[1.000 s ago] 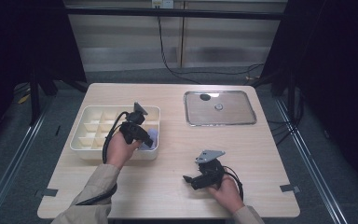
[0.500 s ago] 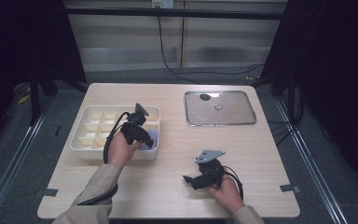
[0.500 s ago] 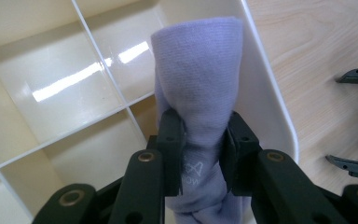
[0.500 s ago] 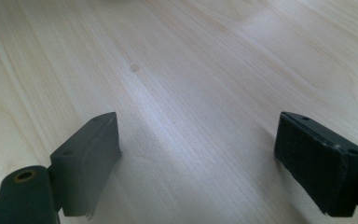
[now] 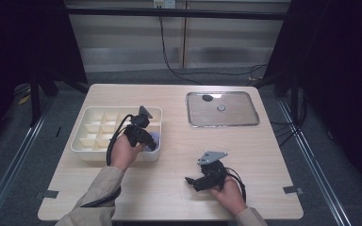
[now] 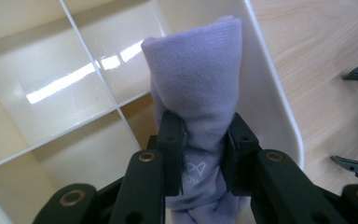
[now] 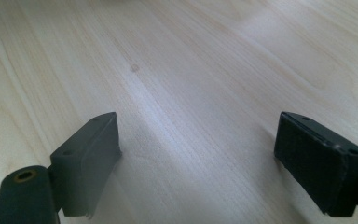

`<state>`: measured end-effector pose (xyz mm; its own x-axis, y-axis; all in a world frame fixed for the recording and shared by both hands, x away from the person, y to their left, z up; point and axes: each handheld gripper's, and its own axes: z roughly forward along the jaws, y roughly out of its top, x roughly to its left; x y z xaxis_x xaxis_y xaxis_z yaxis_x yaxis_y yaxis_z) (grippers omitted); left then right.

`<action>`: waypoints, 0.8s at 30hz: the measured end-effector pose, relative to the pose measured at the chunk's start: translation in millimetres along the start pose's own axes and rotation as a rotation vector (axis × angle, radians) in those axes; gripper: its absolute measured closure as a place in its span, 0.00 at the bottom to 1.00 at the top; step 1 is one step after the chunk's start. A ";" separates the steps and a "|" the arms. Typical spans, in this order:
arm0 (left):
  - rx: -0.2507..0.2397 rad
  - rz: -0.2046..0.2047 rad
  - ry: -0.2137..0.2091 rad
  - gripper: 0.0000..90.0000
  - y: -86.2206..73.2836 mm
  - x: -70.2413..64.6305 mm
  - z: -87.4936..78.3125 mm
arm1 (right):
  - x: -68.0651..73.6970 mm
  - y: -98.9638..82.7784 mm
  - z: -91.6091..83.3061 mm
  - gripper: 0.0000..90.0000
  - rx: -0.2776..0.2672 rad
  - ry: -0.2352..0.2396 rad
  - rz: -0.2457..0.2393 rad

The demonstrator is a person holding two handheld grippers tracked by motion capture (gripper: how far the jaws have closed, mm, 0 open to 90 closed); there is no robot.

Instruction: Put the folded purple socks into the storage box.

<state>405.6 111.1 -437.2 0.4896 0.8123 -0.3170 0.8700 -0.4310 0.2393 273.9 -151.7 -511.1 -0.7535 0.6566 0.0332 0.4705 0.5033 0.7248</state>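
My left gripper (image 6: 199,154) clamps the rolled lilac cloth (image 6: 196,98); I advise centring it over 1 organiser (image 6: 270,93) compartment before release. Right gripper (image 7: 198,158) gapes empty.

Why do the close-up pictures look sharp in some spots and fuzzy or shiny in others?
Left gripper view: glare streaks on the glossy organizer tray; the purple cloth is sharp, its weave visible. Right gripper view: the near black jaws are soft, with faint shadows on the wooden table. High view: dark surroundings.

Lilac cloth (image 6: 196,93); cream divided tray (image 5: 89,141); pale wood table (image 5: 169,188); black tool (image 6: 200,154) jaws.
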 end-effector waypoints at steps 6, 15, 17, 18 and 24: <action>0.009 0.001 0.004 0.80 -0.1 -0.1 5.1 | 0.1 0.0 -0.1 0.15 0.001 0.000 0.002; 0.019 0.012 0.022 0.79 -0.1 -1.3 9.3 | 0.0 0.0 0.0 0.15 0.000 0.000 0.000; 0.025 0.011 0.020 0.79 0.4 -1.3 9.6 | 0.0 0.0 0.0 0.15 0.000 0.000 0.000; 0.025 0.010 0.019 0.79 0.4 -1.6 9.9 | -0.1 0.0 0.0 0.15 0.000 0.000 -0.001; 0.032 0.013 0.026 0.78 1.1 -1.6 11.2 | 0.1 0.0 -0.1 0.15 0.001 0.000 0.001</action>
<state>406.4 104.9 -446.7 0.4997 0.8161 -0.2903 0.8651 -0.4539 0.2134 273.9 -151.6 -511.0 -0.7530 0.6571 0.0345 0.4720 0.5029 0.7241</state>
